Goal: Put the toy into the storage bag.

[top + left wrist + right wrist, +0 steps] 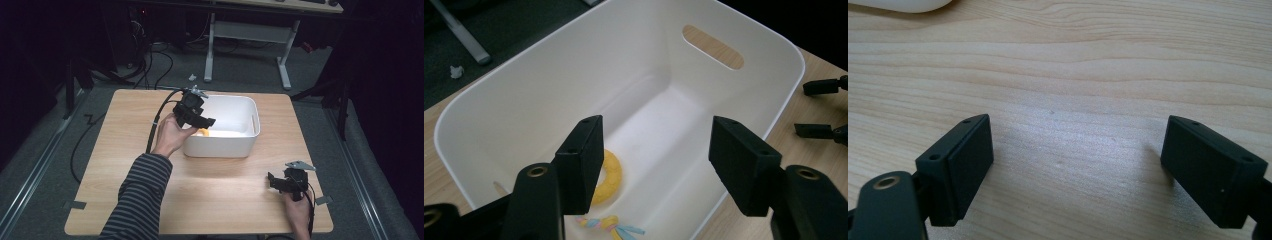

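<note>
A dim room with cables on a grey floor surrounds one light wooden table point(210, 200), and on it stands one white bin point(235, 145) with a slot handle in its end wall.

The left gripper point(202, 121) hangs over the bin's near-left rim, its jaws set wide apart with nothing between them; the left gripper view looks down past them into the bin. Below and slightly to the side of that gripper, on the bin's floor close to the corner beneath it, lies one yellow ring toy point(608, 176), flat on its side, with one short braided rope point(611, 226) of yellow, pink and blue strands just beside it on the near side. The ring is round and has no long axis; the rope runs roughly along the bin's near wall. Nothing else lies in the bin as far as the frames show.

The right gripper point(278, 181) rests well away from the bin, near the table's front right corner, jaws also wide and empty over bare wood. The left hand point(170, 136) is by far the nearer to the bin and toy; I judge the drop into the bin done.
</note>
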Motion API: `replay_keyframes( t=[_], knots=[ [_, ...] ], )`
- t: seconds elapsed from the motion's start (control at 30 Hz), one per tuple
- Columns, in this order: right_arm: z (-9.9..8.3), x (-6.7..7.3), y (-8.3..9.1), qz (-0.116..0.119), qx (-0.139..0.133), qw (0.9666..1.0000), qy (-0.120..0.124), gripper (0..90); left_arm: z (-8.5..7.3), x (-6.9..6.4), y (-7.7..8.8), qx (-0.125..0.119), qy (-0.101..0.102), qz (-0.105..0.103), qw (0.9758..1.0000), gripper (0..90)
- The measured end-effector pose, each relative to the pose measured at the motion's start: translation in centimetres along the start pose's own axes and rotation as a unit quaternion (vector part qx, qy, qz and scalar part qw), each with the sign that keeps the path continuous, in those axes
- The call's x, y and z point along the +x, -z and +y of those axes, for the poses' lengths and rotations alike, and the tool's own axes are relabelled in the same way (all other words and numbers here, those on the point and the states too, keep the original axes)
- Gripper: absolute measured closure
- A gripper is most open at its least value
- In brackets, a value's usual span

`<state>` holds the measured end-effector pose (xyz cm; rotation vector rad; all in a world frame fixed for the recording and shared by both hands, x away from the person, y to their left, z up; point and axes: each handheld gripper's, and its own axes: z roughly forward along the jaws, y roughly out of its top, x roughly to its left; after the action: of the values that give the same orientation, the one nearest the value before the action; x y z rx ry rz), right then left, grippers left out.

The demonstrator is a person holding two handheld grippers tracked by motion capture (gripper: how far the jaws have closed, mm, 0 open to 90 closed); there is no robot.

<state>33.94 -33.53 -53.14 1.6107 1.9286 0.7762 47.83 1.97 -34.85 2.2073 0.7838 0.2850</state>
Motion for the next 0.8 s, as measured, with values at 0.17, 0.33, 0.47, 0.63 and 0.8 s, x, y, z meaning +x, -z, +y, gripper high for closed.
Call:
replay_keyframes(
  t=[0.17,0.33,0.47,0.63,0.8],
  knots=[
    [0.0,0.0,0.0,0.0,0.0,1.0,0.0,13.4,-0.5,-0.1,1.1,-0.007,0.001,0.002,1.0,38.8],
    [0.0,0.0,0.0,0.0,0.0,1.0,0.0,13.4,-1.5,0.1,2.0,-0.015,0.005,0.004,0.9999,38.8],
    [0.0,0.0,0.0,-0.001,0.001,1.0,-0.001,13.4,-2.0,0.3,2.7,-0.026,0.021,0.005,0.9994,39.6],
    [0.0,0.0,0.0,0.0,0.001,1.0,-0.001,13.4,-2.7,0.3,3.5,-0.04,0.022,0.009,0.9989,40.2],
    [0.0,0.0,0.1,0.0,0.002,1.0,-0.001,13.4,-3.8,0.3,4.5,-0.047,0.027,0.019,0.9984,40.3]
  ],
)
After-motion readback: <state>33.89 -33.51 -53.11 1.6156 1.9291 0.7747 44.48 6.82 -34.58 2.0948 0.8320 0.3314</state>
